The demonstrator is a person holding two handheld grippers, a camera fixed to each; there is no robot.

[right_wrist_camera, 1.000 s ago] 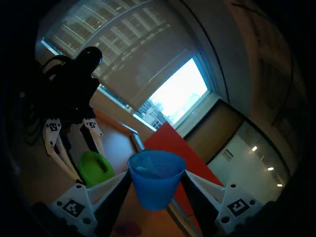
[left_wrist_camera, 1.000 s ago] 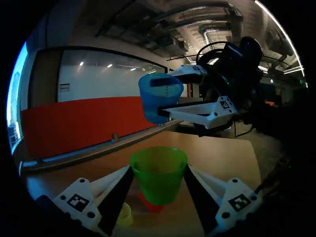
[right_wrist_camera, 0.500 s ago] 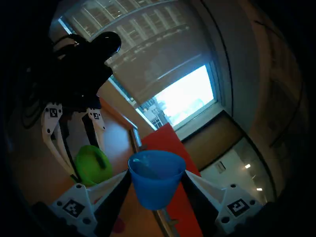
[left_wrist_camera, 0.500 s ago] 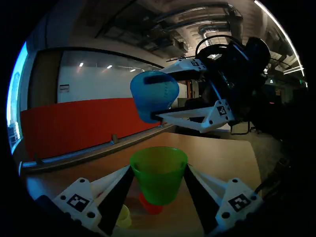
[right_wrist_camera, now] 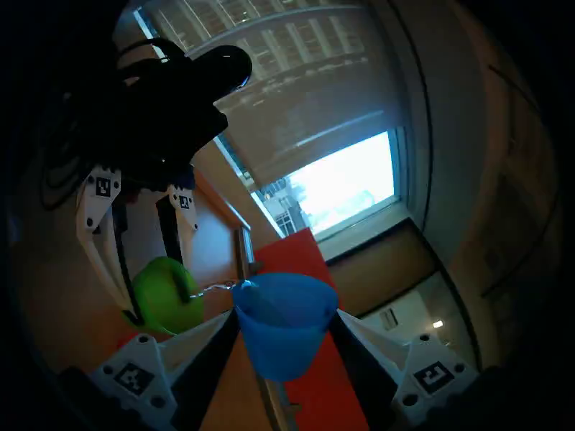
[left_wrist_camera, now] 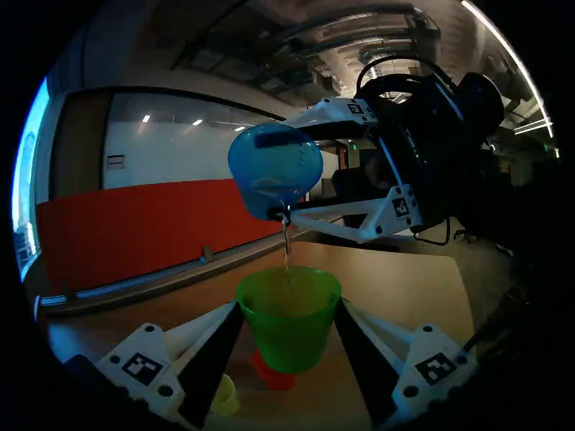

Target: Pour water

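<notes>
Water (left_wrist_camera: 286, 248) is seen falling in a thin stream from the lip of the blue cup (left_wrist_camera: 275, 172) into the green cup (left_wrist_camera: 290, 316) directly below. The blue cup is pinched between both fingers of the right gripper (left_wrist_camera: 284, 169) and is tipped well over, with its mouth turned downward. The green cup is held upright above the table (left_wrist_camera: 402, 287), clamped between both fingers of the left gripper (left_wrist_camera: 289, 327). In the right gripper view the stream is seen leaving the blue rim (right_wrist_camera: 237, 286) toward the green cup's mouth (right_wrist_camera: 167, 296).

Several failures can be expected from here. Both cups are carried in the air and a clear gap is left between them, so the stream could be put over the green rim by a small drift of either hand. If the blue cup is tipped further too quickly, a surge could overshoot the far wall. If it is righted too slowly, water may be drawn down its outer wall and dripped onto the table. A small red object (left_wrist_camera: 273, 373) and a small yellow one (left_wrist_camera: 226, 391) lie beneath the green cup and would be wetted by any spill.

The green cup is tapered and gripped by its sides alone. As weight is added, it may be judged liable to slide in the jaws. Its water level cannot be told, so overfilling cannot be ruled out.
</notes>
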